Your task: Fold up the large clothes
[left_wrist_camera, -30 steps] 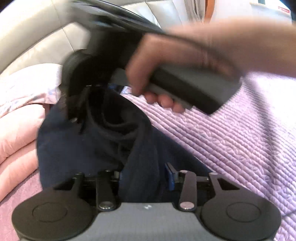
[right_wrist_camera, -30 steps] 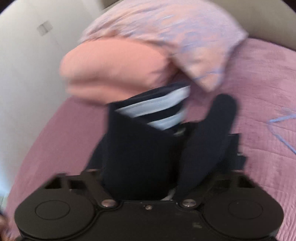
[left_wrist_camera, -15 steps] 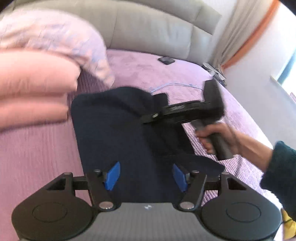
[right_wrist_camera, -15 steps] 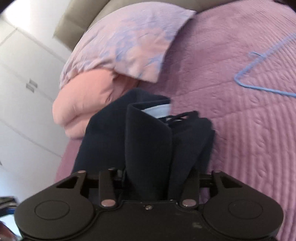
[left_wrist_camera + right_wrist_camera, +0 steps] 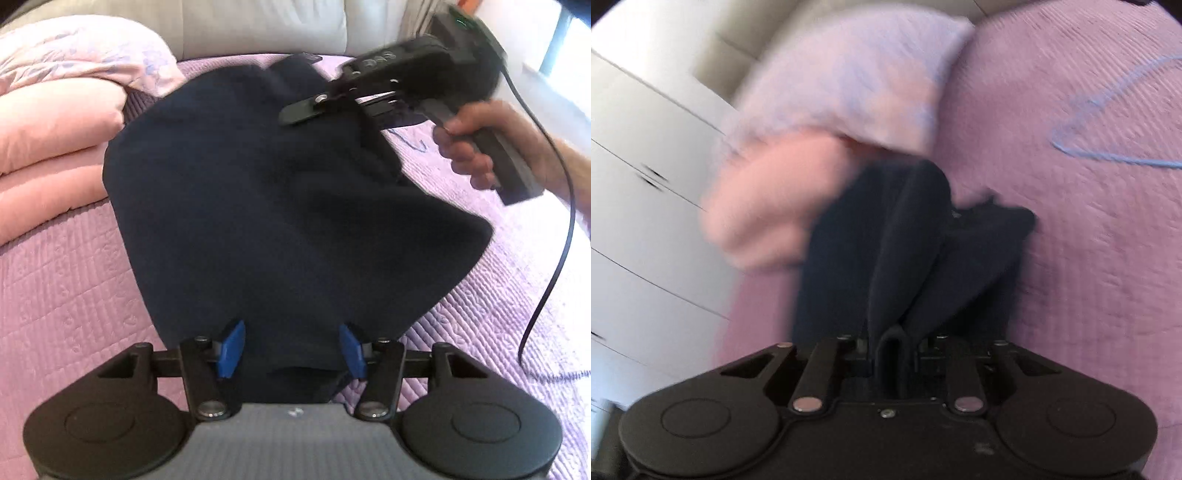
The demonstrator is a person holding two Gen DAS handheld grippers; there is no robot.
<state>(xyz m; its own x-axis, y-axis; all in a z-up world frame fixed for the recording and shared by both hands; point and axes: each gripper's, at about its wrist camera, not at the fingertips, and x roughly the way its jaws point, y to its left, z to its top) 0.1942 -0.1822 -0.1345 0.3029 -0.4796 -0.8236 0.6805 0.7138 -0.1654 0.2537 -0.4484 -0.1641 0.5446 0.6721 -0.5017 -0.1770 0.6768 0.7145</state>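
From the left wrist view, a dark navy garment (image 5: 280, 206) is seen spread over a lilac quilted bedspread (image 5: 74, 280), filling the centre of the frame, with pink folded bedding (image 5: 51, 147) at 9 o'clock. The left gripper (image 5: 291, 349) is shown with its blue pads (image 5: 231, 347) standing apart at either side of the cloth's near edge, the jaws closing; no pinch on the fabric can be made out. At 2 o'clock the right gripper (image 5: 295, 112) is held in a hand (image 5: 476, 147), its cable trailing down the right edge. From the right wrist view, heavily blurred, the garment (image 5: 905, 251) is seen bunched in upright folds at centre, a fold clamped between the narrow, closing jaws of the right gripper (image 5: 892, 354). A blue hanger (image 5: 1108, 147) is shown only here, at 2 o'clock, cut off by the frame edge. A pale patterned pillow (image 5: 849, 81) is smeared at 12 o'clock.
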